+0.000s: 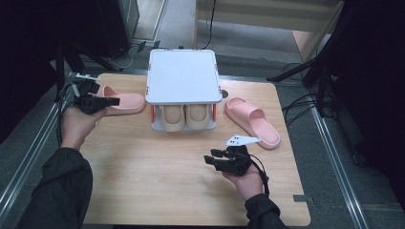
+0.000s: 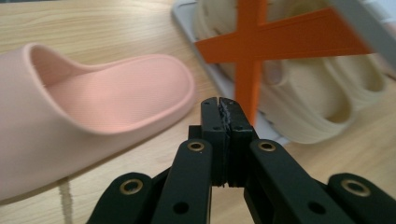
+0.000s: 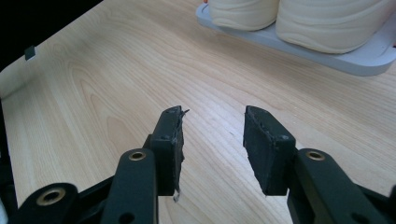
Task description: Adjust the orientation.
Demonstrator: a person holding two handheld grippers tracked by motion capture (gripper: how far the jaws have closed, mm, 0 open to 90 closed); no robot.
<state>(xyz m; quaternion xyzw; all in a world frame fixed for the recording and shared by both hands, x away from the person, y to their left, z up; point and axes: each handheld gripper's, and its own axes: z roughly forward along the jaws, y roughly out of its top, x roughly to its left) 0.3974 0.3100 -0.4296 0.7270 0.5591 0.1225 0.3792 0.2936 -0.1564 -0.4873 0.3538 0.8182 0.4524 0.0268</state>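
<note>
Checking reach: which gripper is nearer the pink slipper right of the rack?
Right. The right gripper sits just in front-left of that pink slipper; the left gripper is across the table, beyond the shoe rack.

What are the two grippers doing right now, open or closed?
Left gripper: closed, holding nothing, beside the pink slipper.
Right gripper: open, empty, over the table.

left gripper [image 2: 223,108] jaws together, right gripper [image 3: 212,135] apart
</note>
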